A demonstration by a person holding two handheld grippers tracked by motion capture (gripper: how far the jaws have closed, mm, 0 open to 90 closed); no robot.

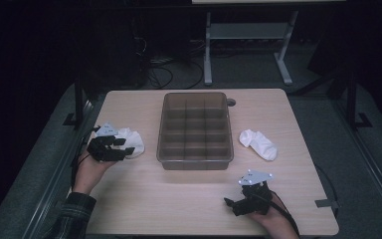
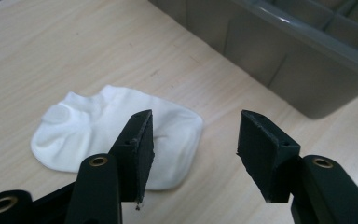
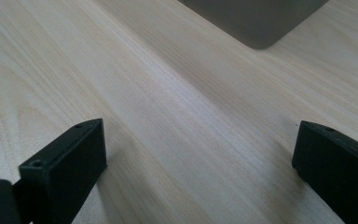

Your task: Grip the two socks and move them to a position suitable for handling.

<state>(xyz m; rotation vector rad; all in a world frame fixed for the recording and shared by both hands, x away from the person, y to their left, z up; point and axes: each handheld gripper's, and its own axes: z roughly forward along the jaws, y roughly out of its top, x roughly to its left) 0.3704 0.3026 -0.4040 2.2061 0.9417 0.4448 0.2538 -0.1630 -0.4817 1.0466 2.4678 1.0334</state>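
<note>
Black jaws of the left gripper [image 2: 193, 156] hang half-wide over the table [image 1: 179, 199], nothing between them, their tips just above the near edge of a flat white sock [image 2: 98, 128]. That sock lies left of the grey divided bin [image 1: 195, 130]; a second sock [image 1: 258, 144] lies at its right. Nearer the person, the right gripper [image 3: 198, 163] gapes wide and empty over bare wood. A shallow pinch could catch one layer only, or slide the thin cloth across the smooth top.

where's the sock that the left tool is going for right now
In the high view that white sock lies on the table left of the grey divided bin, just beyond the open left tool.
</note>
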